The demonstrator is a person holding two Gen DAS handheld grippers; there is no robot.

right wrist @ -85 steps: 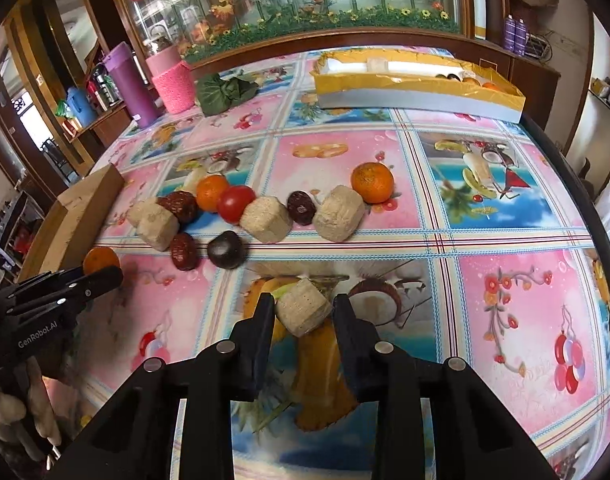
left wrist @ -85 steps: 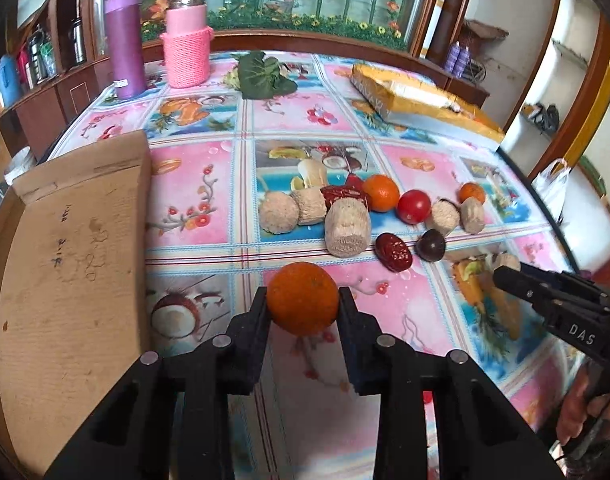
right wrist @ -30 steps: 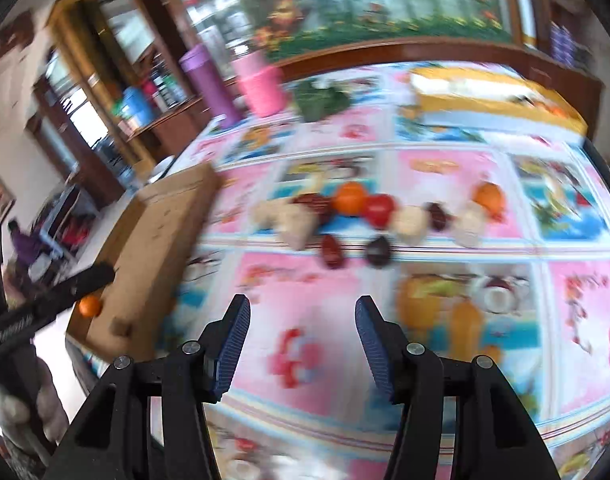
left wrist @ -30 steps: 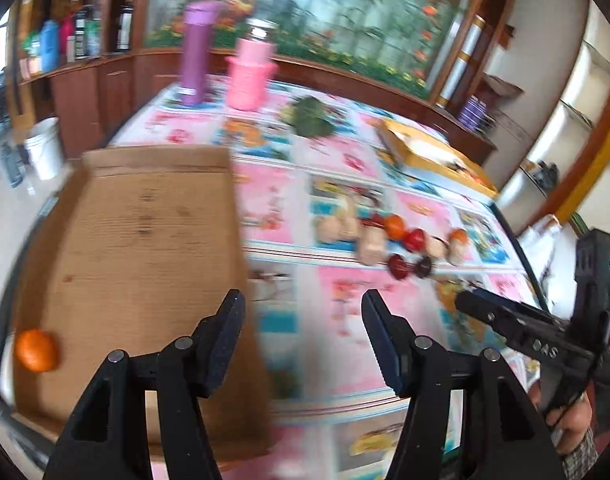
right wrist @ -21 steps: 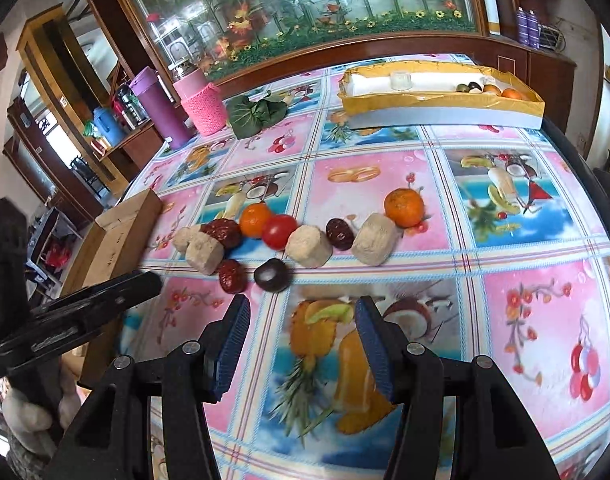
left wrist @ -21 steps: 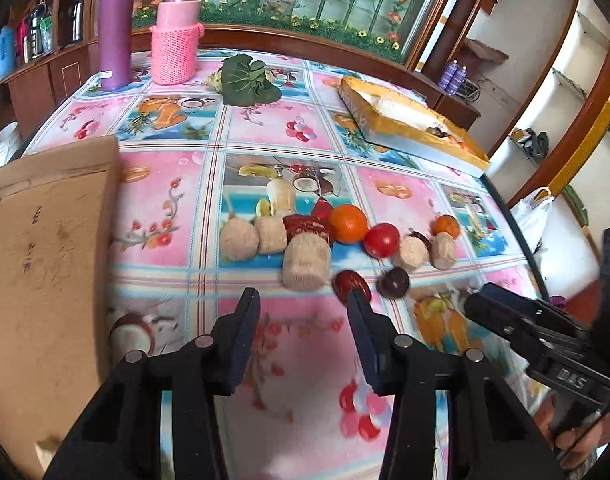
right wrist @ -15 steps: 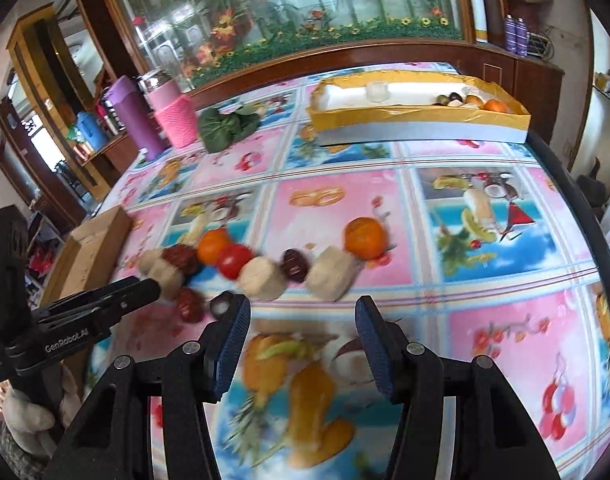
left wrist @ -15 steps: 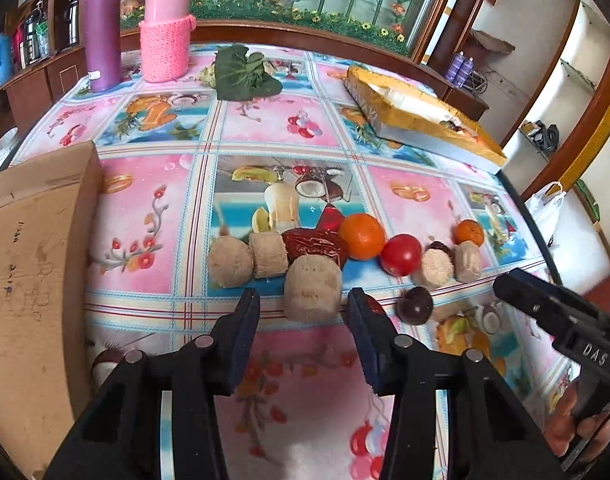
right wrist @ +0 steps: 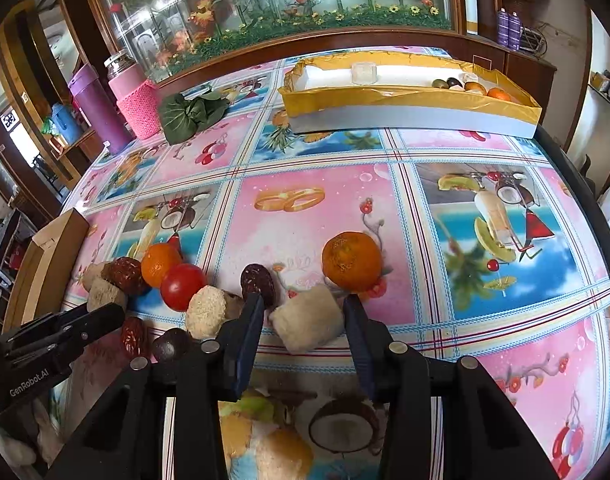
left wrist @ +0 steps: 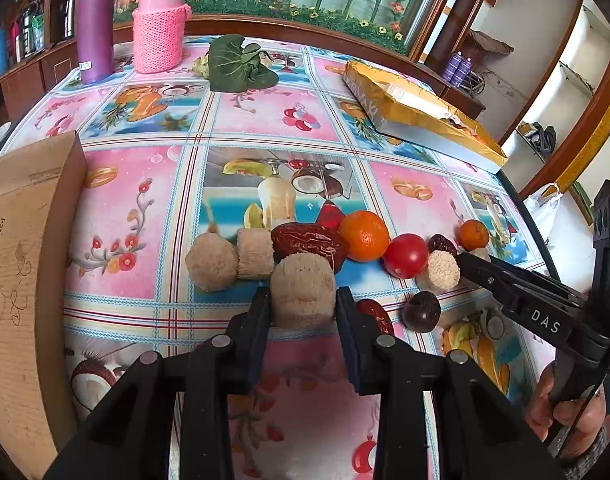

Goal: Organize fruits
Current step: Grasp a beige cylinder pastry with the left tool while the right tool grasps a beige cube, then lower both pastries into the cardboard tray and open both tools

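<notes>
- Straddling a beige cylinder (left wrist: 303,294), the left gripper (left wrist: 303,312) is held apart; contact is unclear.
- A beige chunk (right wrist: 307,322) is flanked by the spread right gripper (right wrist: 303,320); a dark fruit (right wrist: 171,344) at nine o'clock is partly hidden.

Purple flask (left wrist: 93,20), pink knitted bottle (left wrist: 159,26)

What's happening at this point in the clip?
A person with a handheld gripper in each hand is sorting a row of fruit and snack pieces on a fruit-print tablecloth. The left gripper straddles a beige cylindrical puffed piece, its fingers open on either side. The right gripper is open around a pale squarish puffed piece. Neither piece is lifted. A cardboard box waits on the left, a yellow-lined tray at the far side.
</notes>
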